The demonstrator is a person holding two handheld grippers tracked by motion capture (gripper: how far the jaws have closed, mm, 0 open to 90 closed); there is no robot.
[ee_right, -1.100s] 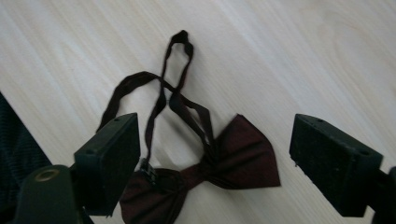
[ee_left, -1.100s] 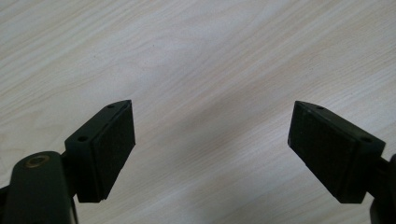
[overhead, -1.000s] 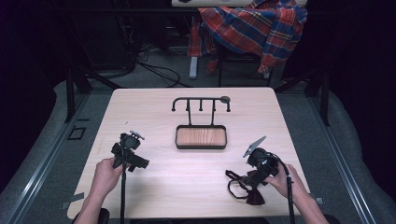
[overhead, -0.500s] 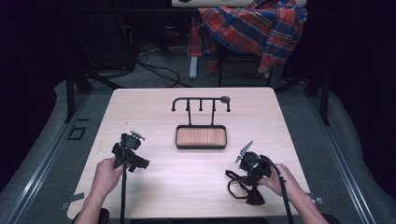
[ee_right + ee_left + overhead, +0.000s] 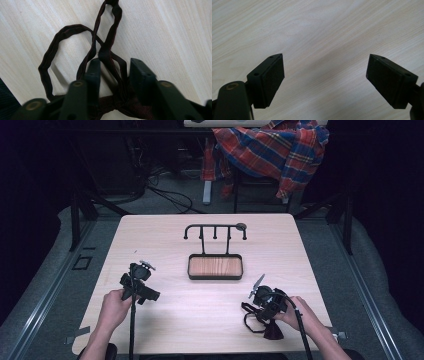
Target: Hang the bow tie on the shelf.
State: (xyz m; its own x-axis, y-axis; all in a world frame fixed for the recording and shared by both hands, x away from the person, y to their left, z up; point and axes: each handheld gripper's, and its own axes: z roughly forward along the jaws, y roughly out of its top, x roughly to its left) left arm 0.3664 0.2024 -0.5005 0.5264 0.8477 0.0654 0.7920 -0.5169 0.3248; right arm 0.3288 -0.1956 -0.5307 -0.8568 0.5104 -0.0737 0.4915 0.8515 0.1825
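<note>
1. While my right tongs (image 5: 113,68) have just been closing around the dark strap (image 5: 107,53) near the table's (image 5: 210,320) front edge, the pads aren't yet pinching.
2. My left tongs (image 5: 324,72) wait spread over bare wood.

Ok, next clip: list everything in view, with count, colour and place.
Dark brown fabric strap bundle: one, on the table's near right, straps between the right jaws.
Black metal hook rack with wooden tray base: one, table centre.
Light wooden table: one.
Red plaid cloth: one, draped behind the table.
Left gripper: black, open over bare wood.
Right gripper: black, jaws just closing around the straps.
Hands: two, at the near edge.
</note>
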